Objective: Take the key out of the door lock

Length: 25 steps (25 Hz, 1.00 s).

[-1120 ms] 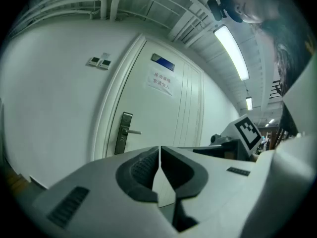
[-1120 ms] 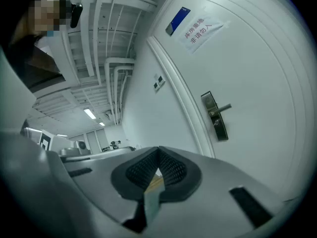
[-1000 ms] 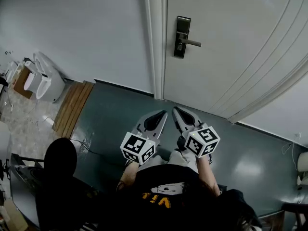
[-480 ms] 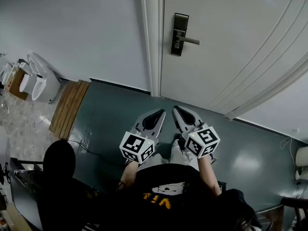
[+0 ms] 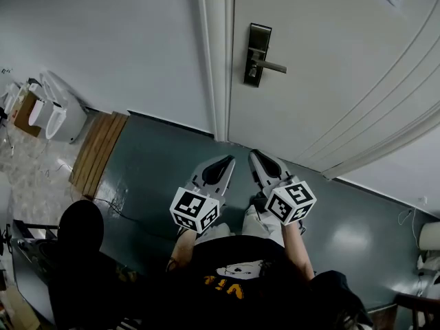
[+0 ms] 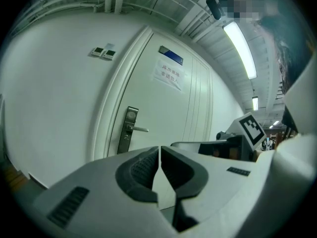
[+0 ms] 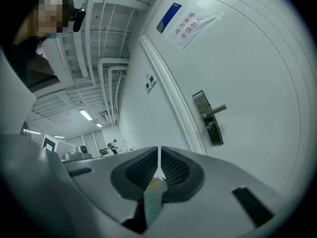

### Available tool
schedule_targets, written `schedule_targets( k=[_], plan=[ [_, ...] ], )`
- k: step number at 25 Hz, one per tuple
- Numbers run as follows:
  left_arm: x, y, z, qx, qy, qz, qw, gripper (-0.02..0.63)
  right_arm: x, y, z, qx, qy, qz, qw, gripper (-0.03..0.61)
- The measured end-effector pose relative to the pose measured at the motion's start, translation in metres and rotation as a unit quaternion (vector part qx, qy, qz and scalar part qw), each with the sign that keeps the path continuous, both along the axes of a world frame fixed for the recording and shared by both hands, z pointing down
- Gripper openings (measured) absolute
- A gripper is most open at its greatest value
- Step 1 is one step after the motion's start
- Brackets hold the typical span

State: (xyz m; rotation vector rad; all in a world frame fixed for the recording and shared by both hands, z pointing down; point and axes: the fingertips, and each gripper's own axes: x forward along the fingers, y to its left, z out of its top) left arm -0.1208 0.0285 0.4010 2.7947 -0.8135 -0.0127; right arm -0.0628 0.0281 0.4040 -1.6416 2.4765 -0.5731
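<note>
door lock (image 5: 257, 55) stands well beyond left gripper (image 5: 227, 163) and right gripper (image 5: 256, 159).

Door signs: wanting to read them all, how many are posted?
2, both high on the door: a blue plate and, just below it, a white paper notice.

Mounted upright on the white panelled door (image 5: 330, 81), close to its left edge beside the frame: a dark, tall rectangular metal lock plate (image 5: 257, 55). Fitted with a round piece (image 6: 131, 114) near its top and a slim silver lever handle (image 5: 273, 66) pointing level to the right from mid-plate. Below the lever, a small keyhole fitting; key too small to make out.
</note>
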Motion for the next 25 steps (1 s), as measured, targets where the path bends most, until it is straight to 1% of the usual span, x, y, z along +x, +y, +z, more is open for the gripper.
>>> schedule_targets(
  k=[4, 8, 13, 17, 25],
  plan=[
    [0.027, -0.025, 0.000, 0.000, -0.003, -0.018, 0.9998, 0.020, 0.029, -0.027, 0.003, -0.003, -0.006, -0.014, 1.000, 0.008],
    [0.059, -0.050, -0.002, -0.002, -0.006, -0.035, 0.9993, 0.020, 0.063, -0.055, -0.002, 0.004, -0.010, -0.028, 1.000, 0.008],
    [0.099, -0.075, -0.001, -0.007, -0.020, -0.051, 0.9985, 0.020, 0.101, -0.085, -0.003, 0.003, -0.034, -0.043, 0.998, 0.008],
    [0.122, -0.086, 0.002, -0.011, -0.036, -0.065, 0.9972, 0.020, 0.121, -0.099, 0.002, -0.002, -0.045, -0.060, 0.997, 0.008],
    [0.165, -0.111, 0.000, -0.008, -0.051, -0.084, 0.9952, 0.020, 0.160, -0.125, 0.006, -0.004, -0.072, -0.083, 0.994, 0.008]
  ],
)
